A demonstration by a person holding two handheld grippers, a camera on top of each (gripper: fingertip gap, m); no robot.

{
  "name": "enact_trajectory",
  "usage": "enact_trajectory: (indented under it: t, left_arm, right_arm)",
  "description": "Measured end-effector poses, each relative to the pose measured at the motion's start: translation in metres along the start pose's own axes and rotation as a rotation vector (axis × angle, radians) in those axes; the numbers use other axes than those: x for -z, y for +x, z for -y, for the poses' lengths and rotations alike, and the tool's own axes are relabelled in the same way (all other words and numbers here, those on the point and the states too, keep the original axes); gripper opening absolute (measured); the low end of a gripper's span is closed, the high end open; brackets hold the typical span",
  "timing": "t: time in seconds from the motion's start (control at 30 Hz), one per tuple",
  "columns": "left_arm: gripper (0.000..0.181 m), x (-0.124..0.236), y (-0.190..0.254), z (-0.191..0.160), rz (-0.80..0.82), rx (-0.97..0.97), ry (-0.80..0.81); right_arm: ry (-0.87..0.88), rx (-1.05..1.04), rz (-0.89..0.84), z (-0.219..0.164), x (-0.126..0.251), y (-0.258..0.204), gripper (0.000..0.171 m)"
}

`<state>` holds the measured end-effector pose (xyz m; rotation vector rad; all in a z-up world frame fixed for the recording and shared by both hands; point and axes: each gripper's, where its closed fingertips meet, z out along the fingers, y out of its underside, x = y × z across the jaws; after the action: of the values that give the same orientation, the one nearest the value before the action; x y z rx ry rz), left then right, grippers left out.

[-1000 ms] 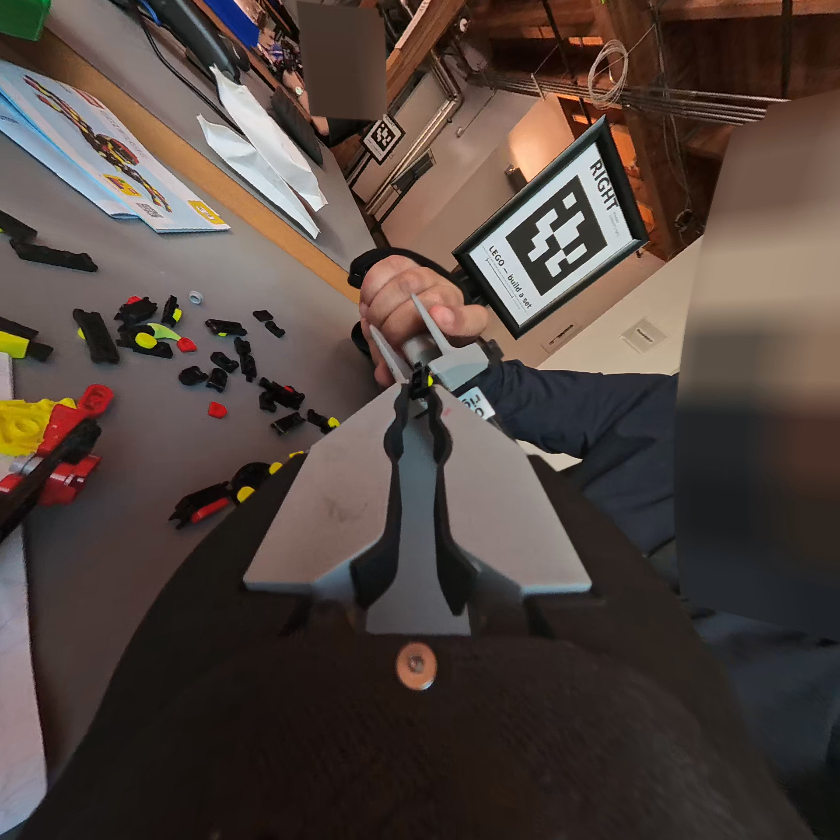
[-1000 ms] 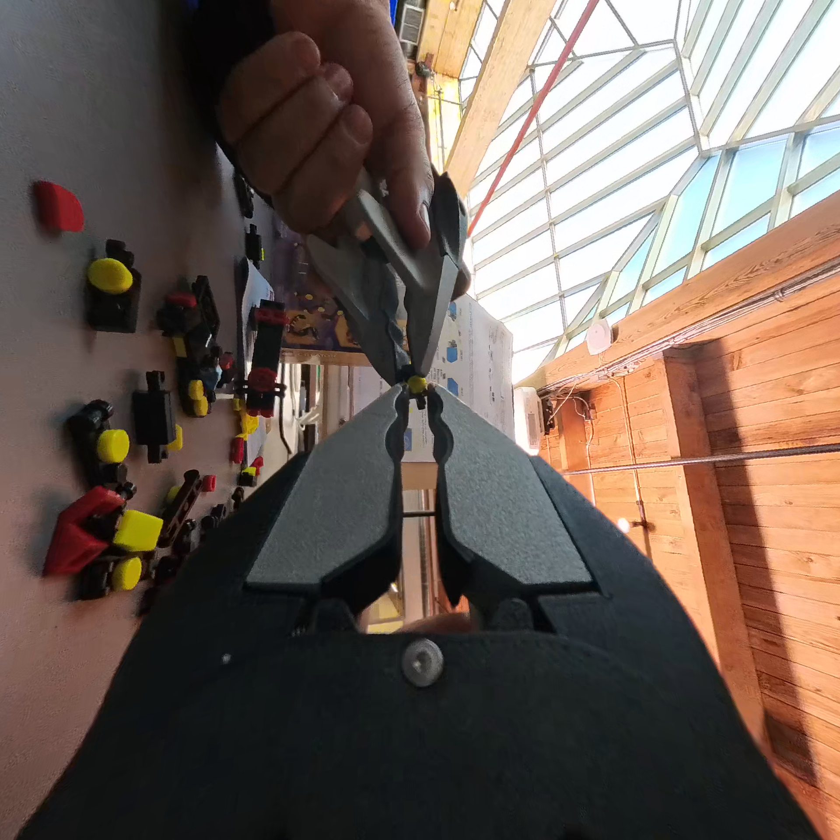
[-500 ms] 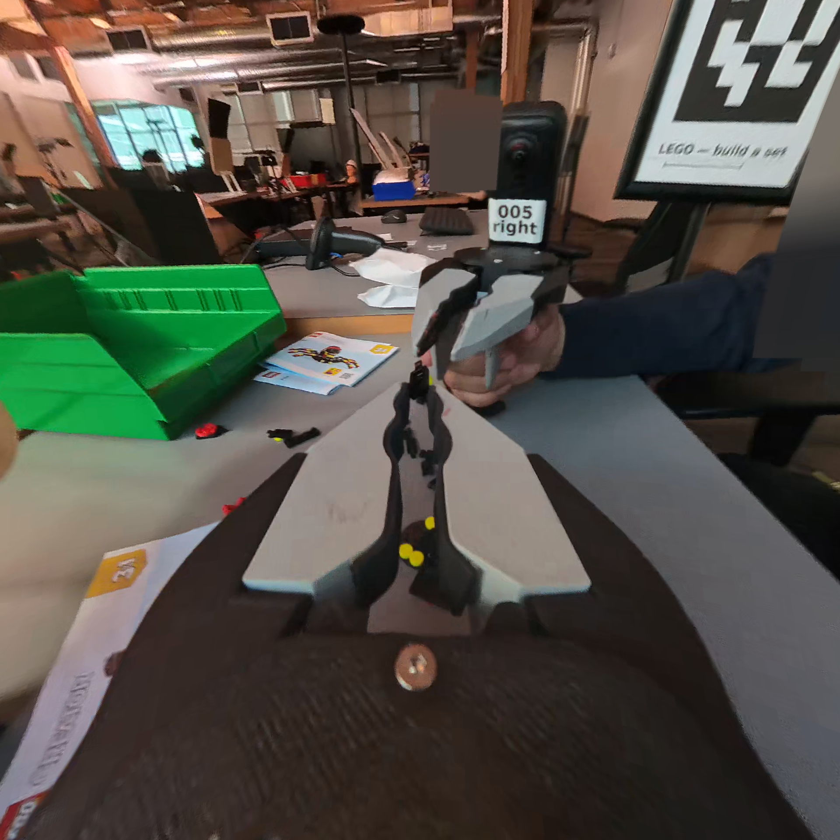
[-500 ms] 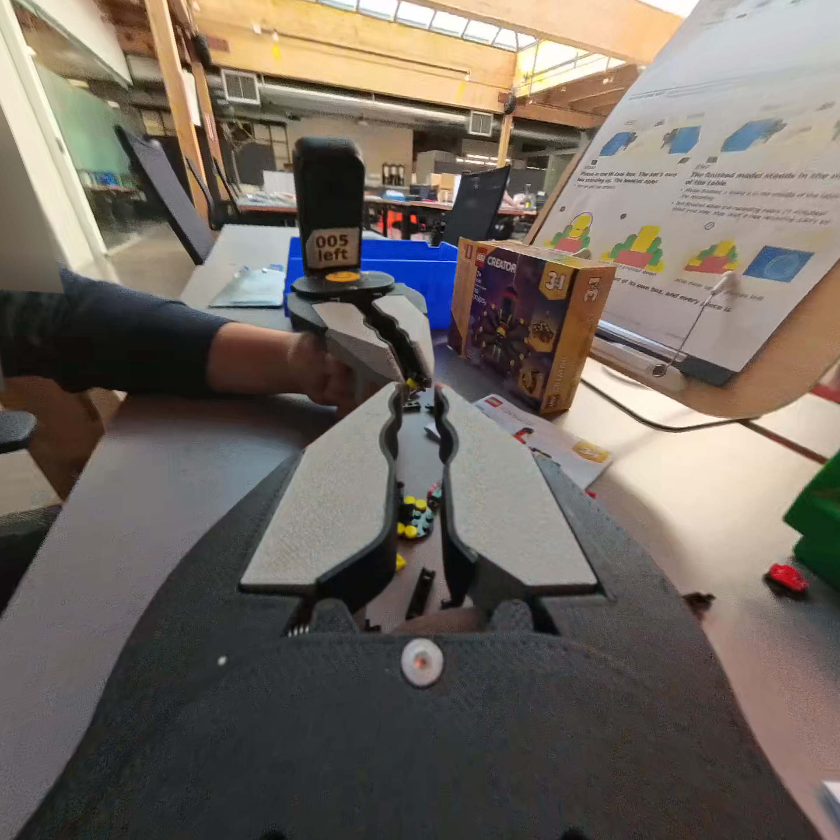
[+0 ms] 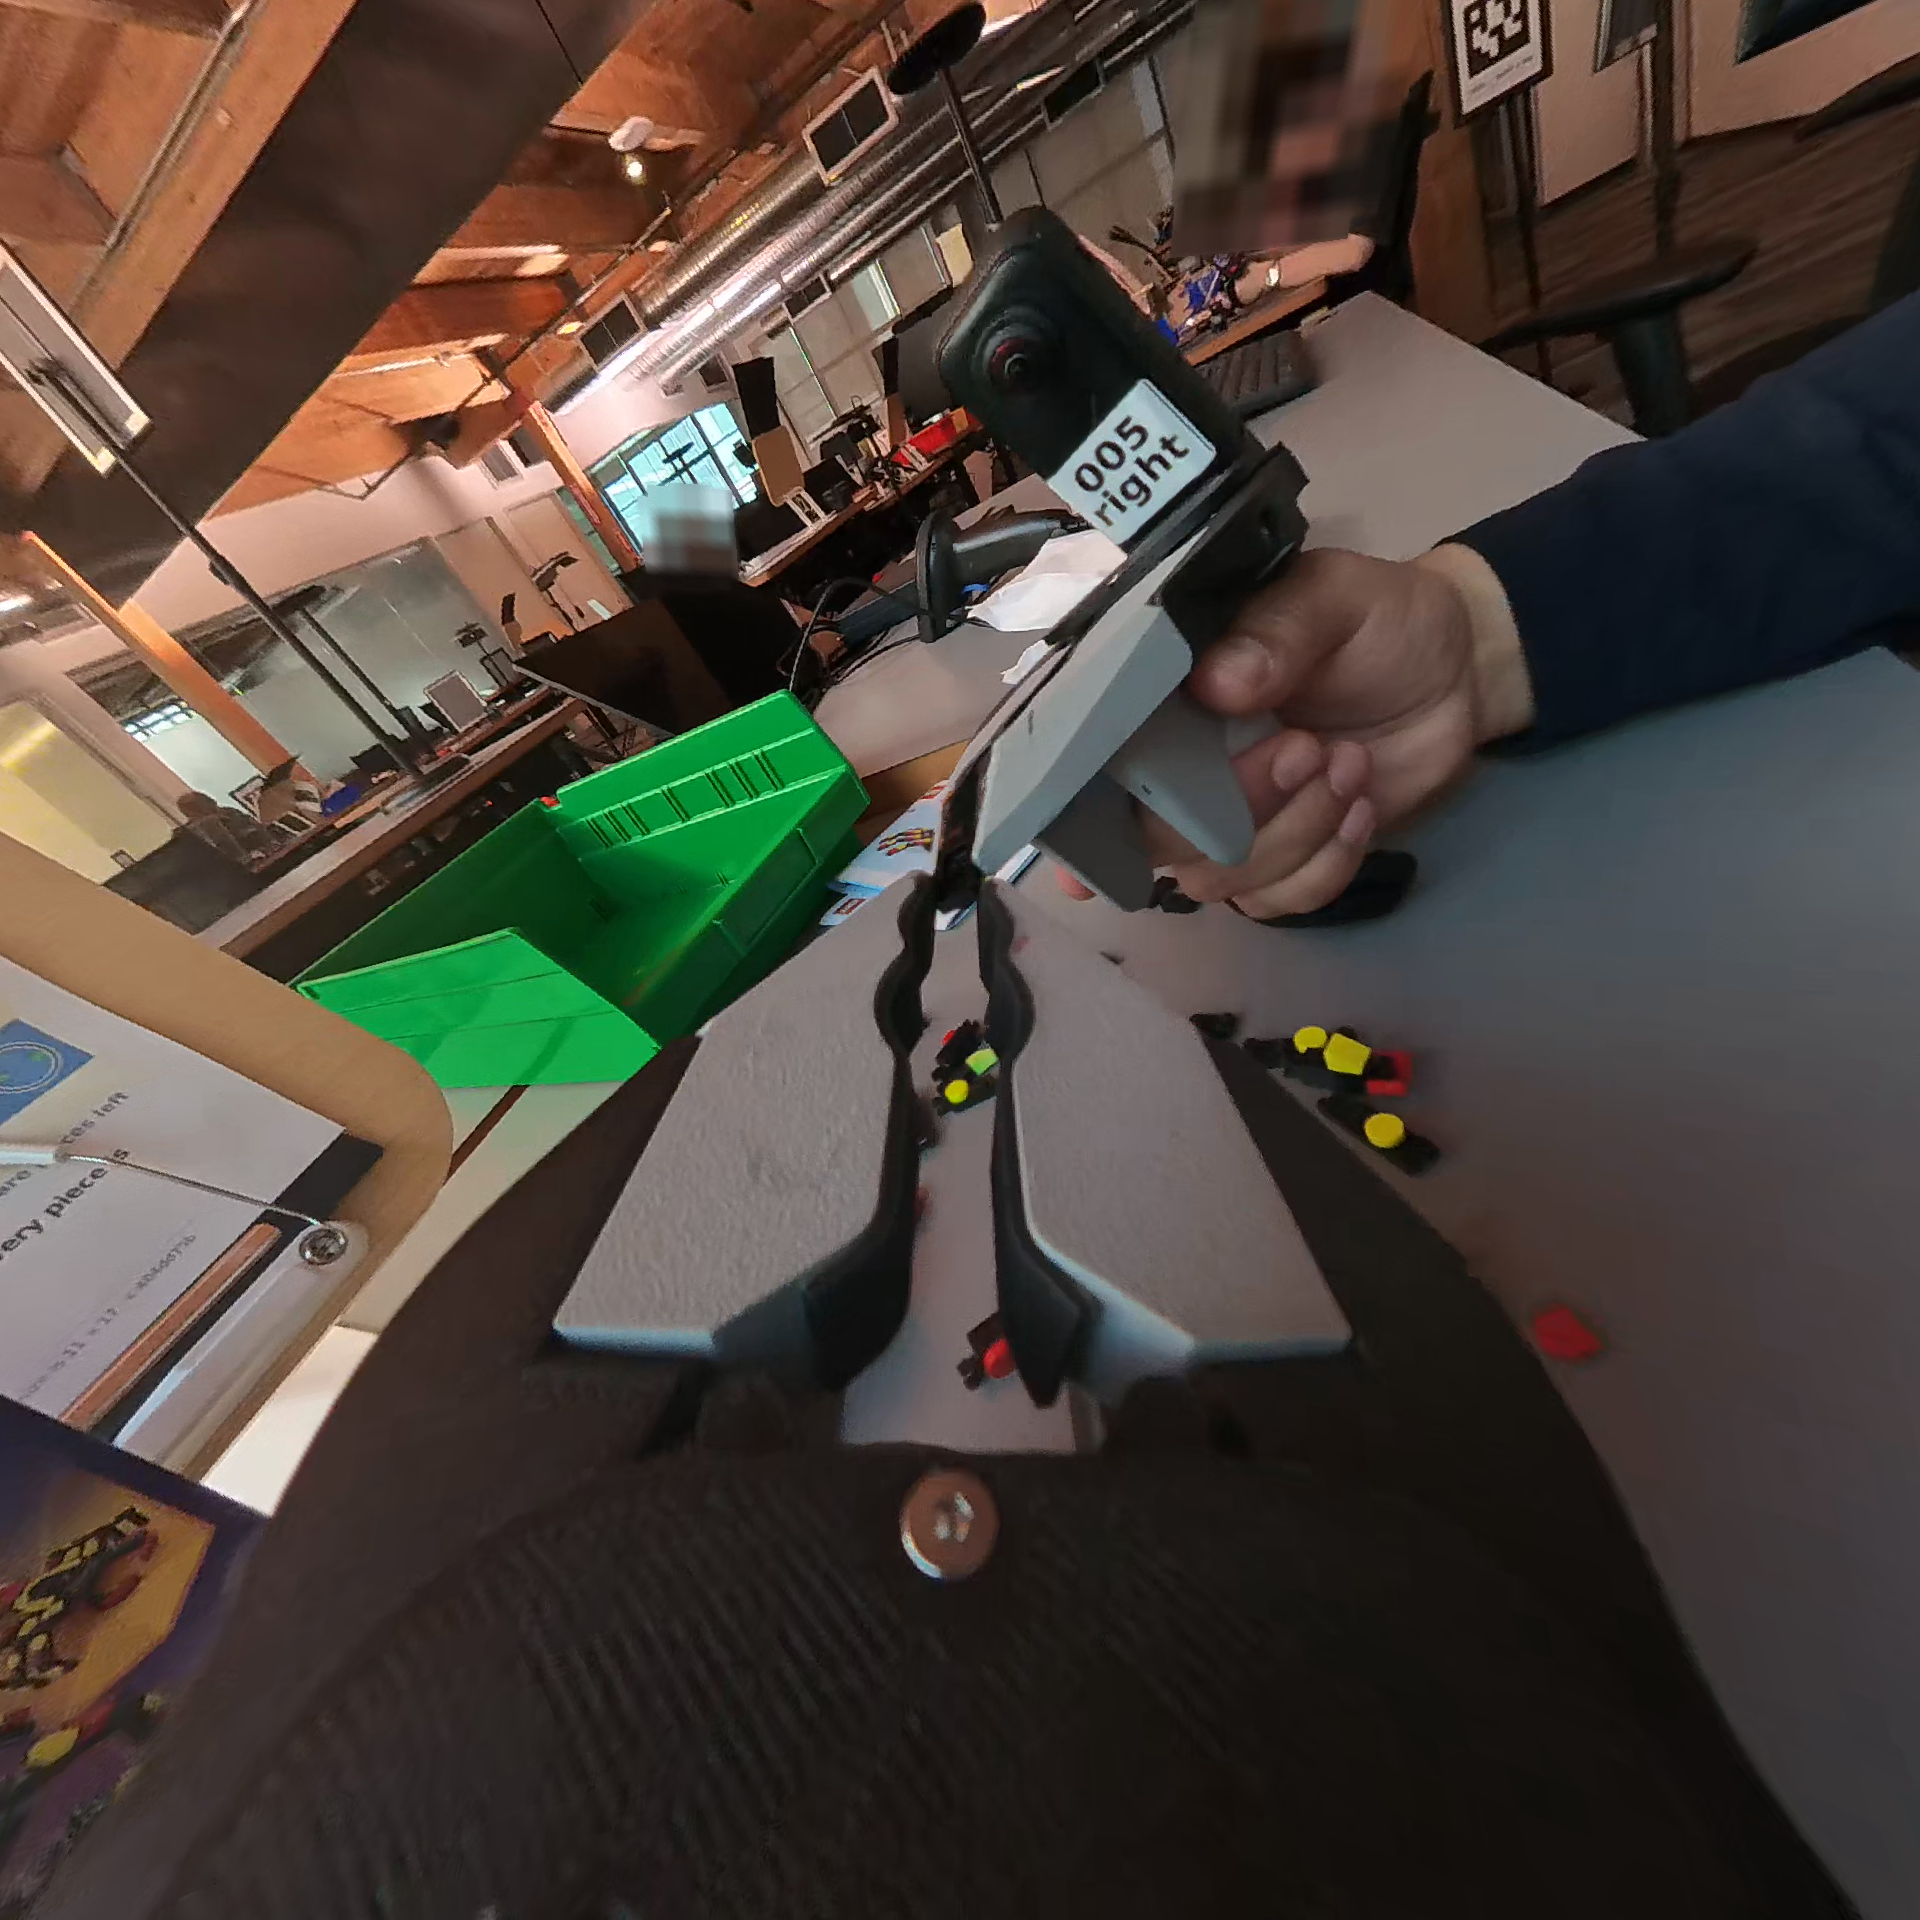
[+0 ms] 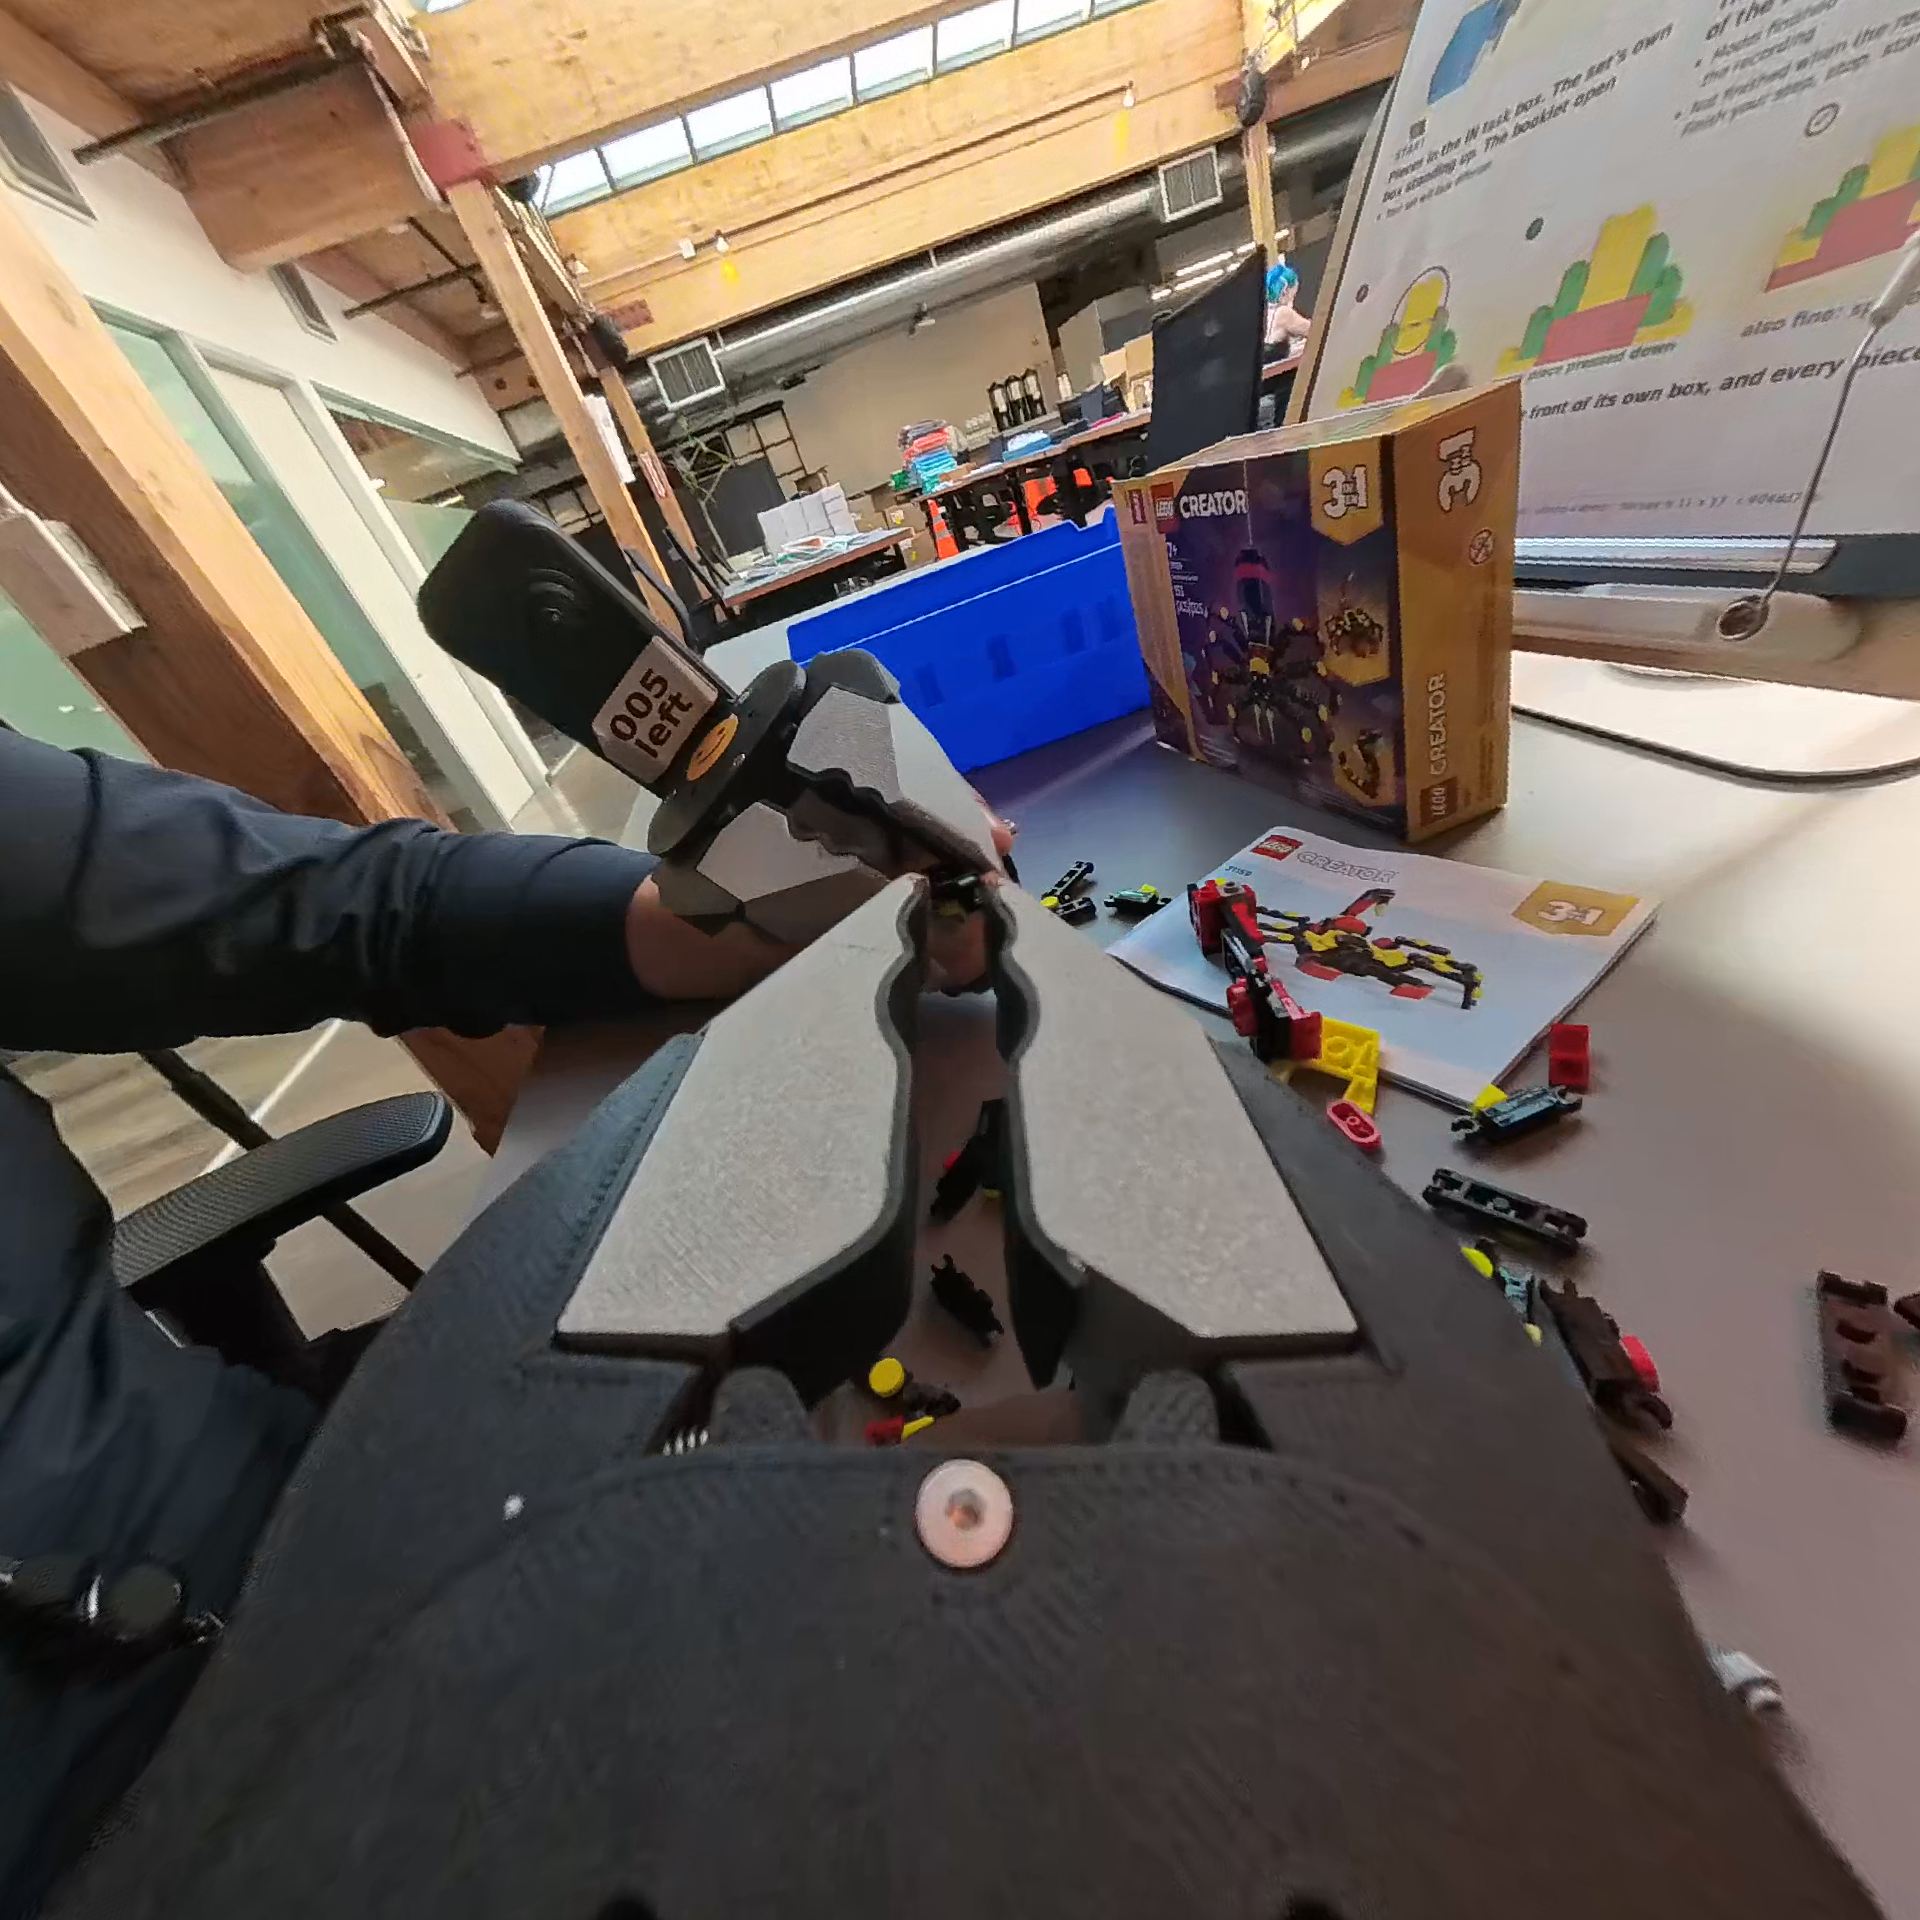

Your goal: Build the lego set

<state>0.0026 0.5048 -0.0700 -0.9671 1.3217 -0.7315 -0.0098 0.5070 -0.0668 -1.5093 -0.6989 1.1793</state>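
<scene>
A grey table [image 6: 1714, 935] in an open workshop with timber beams and skylights is seen in both wrist views. The set's box [image 6: 1320, 613] stands upright on it and serves here as the landmark. Just in front of the box the instruction booklet [image 6: 1382, 951] lies flat, and a blue bin [image 6: 977, 655] sits beside the box on its far side. Loose black, yellow and red pieces [image 6: 1507, 1205] are scattered nearer than the booklet, and a red-and-yellow partial build [image 6: 1278, 1023] rests on the booklet's near edge.

Well in front of the box and off to its left, above the table, the two grippers are brought tip to tip. The left gripper [image 5: 948, 899] is nearly closed, its tips narrowed on a small dark piece. The right gripper [image 6: 958, 899] is likewise drawn almost together on a small black-and-yellow sub-assembly [image 6: 956, 891]. Whether both pinch the same part or two mating parts cannot be told, as the joint is tiny and partly hidden.

The piece is judged to be very light, rigid and smooth-sided, so it is likely to twist or pop out if squeezed off-centre. It is best taken across its flat parallel faces, close to the fingertips, with the studs left free. Firm, straight pressure is probably needed for seating, and a slanted push is likely to split the little assembly apart.
</scene>
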Motion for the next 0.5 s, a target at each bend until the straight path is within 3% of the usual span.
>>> enact_trajectory:
  t: [0.5]
  left_arm:
    - [0.005, 0.003, -0.001, 0.014, -0.142, 0.374, 0.137]
  right_arm:
    - [0.087, -0.009, 0.099, 0.011, 0.001, -0.010, 0.005]
